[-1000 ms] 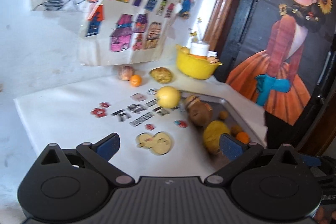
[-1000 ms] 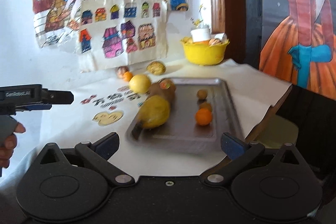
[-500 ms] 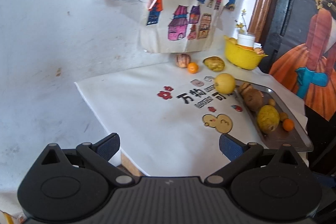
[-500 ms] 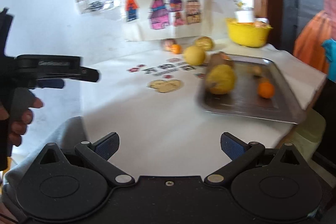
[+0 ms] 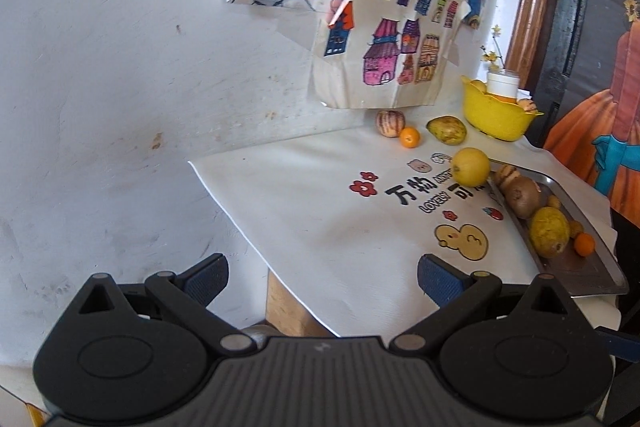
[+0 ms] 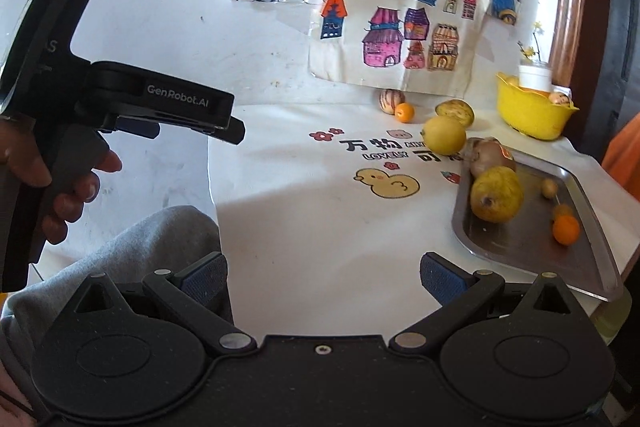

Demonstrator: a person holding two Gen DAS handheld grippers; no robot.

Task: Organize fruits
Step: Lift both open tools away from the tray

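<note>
A steel tray (image 6: 576, 187) at the table's right holds a big yellow pear (image 6: 496, 194), a brown fruit (image 6: 486, 155), a small orange (image 6: 565, 230) and small tan fruits. A round yellow fruit (image 6: 444, 135) lies on the cloth beside the tray's far corner. Near the wall lie a striped fruit (image 5: 389, 123), a tiny orange (image 5: 410, 137) and a greenish pear (image 5: 446, 130). My left gripper (image 5: 322, 277) is open, held off the table's left edge. My right gripper (image 6: 323, 274) is open too, above the near cloth. Neither holds anything.
A yellow bowl (image 6: 532, 115) with a white cup and fruit stands at the back right. Children's drawings (image 6: 400, 31) hang on the white wall. The white printed cloth (image 5: 320, 219) covers the table. A hand (image 6: 60, 187) holds the left gripper; a grey-clad knee (image 6: 160, 239) shows below.
Both grippers have pulled back and swung left, away from the tray. The fruits now sit farther off and to the right. Both stay open and empty.
</note>
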